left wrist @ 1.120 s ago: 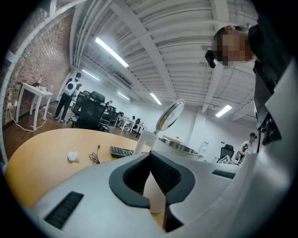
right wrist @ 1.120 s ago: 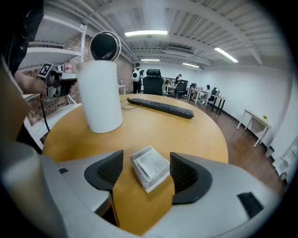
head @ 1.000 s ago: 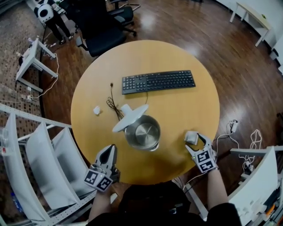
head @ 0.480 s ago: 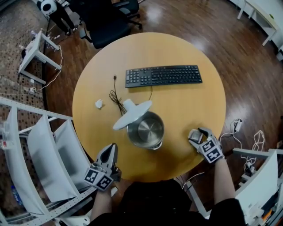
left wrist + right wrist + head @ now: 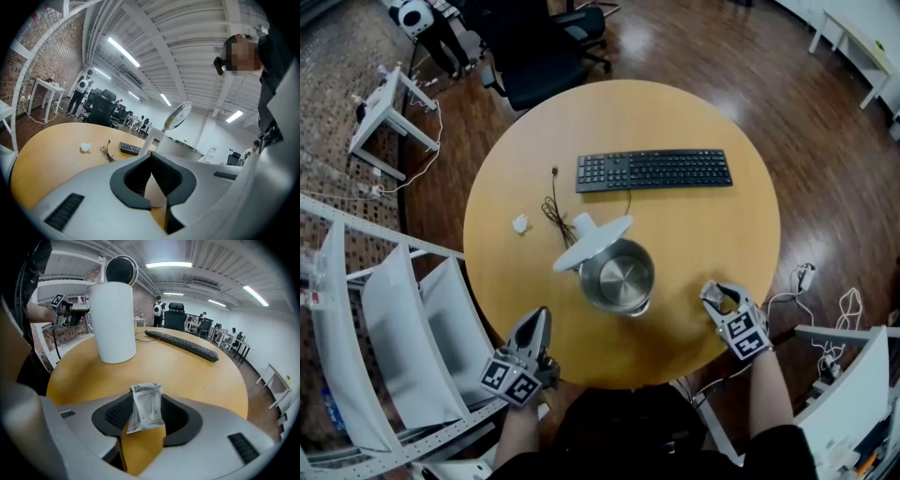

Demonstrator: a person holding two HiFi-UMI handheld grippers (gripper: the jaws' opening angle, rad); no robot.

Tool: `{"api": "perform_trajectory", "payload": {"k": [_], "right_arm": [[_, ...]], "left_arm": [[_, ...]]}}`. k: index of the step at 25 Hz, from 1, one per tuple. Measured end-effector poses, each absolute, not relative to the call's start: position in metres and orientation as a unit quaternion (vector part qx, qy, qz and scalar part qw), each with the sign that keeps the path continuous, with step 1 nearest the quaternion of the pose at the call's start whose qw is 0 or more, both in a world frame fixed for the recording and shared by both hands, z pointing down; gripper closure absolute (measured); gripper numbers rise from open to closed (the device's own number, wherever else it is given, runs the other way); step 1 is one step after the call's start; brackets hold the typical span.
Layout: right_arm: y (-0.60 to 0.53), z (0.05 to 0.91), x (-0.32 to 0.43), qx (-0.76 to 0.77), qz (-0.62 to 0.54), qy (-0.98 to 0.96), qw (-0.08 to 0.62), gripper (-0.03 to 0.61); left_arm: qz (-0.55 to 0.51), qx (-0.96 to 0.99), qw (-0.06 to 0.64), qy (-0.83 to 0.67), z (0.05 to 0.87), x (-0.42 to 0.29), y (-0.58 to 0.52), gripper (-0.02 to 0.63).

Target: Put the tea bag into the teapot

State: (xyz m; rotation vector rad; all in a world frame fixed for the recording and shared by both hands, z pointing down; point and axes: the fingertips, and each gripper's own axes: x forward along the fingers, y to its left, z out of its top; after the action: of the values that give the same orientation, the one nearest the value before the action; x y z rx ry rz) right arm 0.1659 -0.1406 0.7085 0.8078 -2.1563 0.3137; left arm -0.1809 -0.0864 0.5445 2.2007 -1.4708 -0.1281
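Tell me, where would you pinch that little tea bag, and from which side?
I'd pinch its lower part, coming down steeply from above: the tea bag is a thin, flat sachet that stands upright, top free. The right gripper has just been closing its jaws on it this way.

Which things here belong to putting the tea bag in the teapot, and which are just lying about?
Job: small white tea bag packet, in the right gripper, whose jaws have just been closing onto it; white teapot with steel inside, lid tipped open.
Lying about: black keyboard; tangled black cable; crumpled white scrap. Left gripper shut, empty.
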Motion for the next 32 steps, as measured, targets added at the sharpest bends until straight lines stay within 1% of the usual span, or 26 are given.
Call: {"api": "perform_trajectory", "payload": {"k": [8, 12, 20, 28, 32], "right_arm": [[-0.17, 0.641, 0.165, 0.367, 0.047, -0.859, 0.355, 0.383], [-0.18, 0.606, 0.168, 0.377, -0.004, -0.857, 0.351, 0.385], [-0.204, 0.544, 0.173, 0.403, -0.071, -0.851, 0.329, 0.385], [-0.218, 0.497, 0.146, 0.39, -0.109, -0.871, 0.279, 0.385], [-0.221, 0.477, 0.125, 0.369, -0.127, -0.882, 0.265, 0.385]], "left_arm": [[-0.069, 0.816, 0.203, -0.537, 0.517, -0.191, -0.1, 0.62], [-0.084, 0.821, 0.182, -0.534, 0.501, -0.194, -0.106, 0.62], [-0.097, 0.828, 0.13, -0.537, 0.468, -0.206, -0.12, 0.62], [-0.092, 0.824, 0.102, -0.55, 0.457, -0.216, -0.116, 0.62], [-0.084, 0.817, 0.087, -0.564, 0.451, -0.228, -0.11, 0.62]]}}
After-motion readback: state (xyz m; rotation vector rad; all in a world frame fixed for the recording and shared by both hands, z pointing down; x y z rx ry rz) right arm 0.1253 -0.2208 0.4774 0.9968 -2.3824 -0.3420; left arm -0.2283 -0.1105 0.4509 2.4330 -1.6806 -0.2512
